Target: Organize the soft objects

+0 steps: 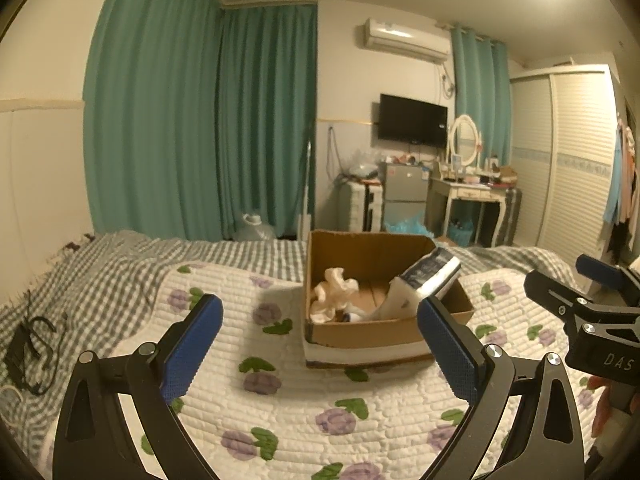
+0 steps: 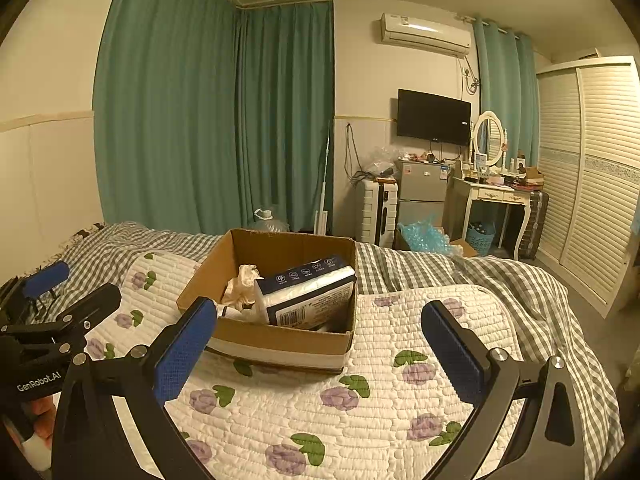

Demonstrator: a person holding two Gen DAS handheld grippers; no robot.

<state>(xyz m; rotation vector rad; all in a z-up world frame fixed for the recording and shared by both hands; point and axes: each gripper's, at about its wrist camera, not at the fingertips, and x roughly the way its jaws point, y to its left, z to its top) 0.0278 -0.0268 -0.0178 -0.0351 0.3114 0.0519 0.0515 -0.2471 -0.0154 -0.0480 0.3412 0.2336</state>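
Grippers: left gripper (image 1: 320, 344) and right gripper (image 2: 319, 344) are hovering over the floral quilt (image 2: 360, 412), jaws spread wide, gripping nothing.
Box: cardboard box (image 2: 280, 344) is sitting on the quilt just beyond, holding a tissue pack (image 2: 308, 296) leaning inside and crumpled cream cloth (image 1: 334, 290).
Background: teal curtains (image 2: 208, 112) are hanging behind.

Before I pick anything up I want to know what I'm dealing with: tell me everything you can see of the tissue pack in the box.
The tissue pack is a soft white block in clear wrap with a dark blue printed band and a barcode label. It sits tilted inside the cardboard box, leaning on the right wall, one end poking above the rim. A crumpled cream cloth lies beside it.
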